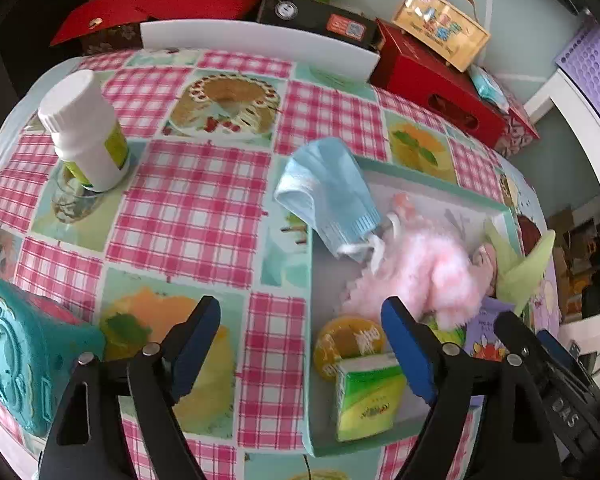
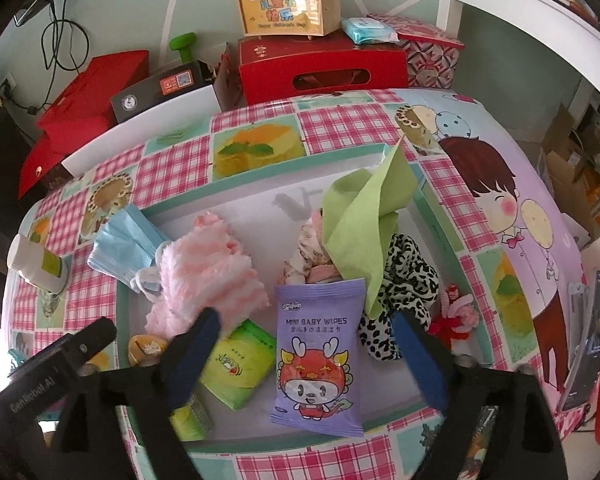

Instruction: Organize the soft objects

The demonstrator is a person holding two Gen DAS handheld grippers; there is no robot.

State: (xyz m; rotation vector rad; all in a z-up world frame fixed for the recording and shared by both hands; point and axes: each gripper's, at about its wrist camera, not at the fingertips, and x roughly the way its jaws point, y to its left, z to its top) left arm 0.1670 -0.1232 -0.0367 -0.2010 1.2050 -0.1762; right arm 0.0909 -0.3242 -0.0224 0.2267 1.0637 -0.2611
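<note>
Purple wipes packet [image 2: 319,356] in the tray, near side, reads "MINI BABY WIPES" over a line of Chinese characters too small to make out, with a small unreadable brand mark above. Yellow gift box [image 2: 288,10] at the far side, on top of the red box [image 2: 320,66], carries large Chinese characters "儿童节快乐" plus a small English line, roughly "Happy Children's Day". Left gripper body [image 2: 36,390], at the near left edge, shows white lettering, roughly "Cenrobot.AI"; print on the green tissue pack [image 2: 236,364] can't be read.
</note>
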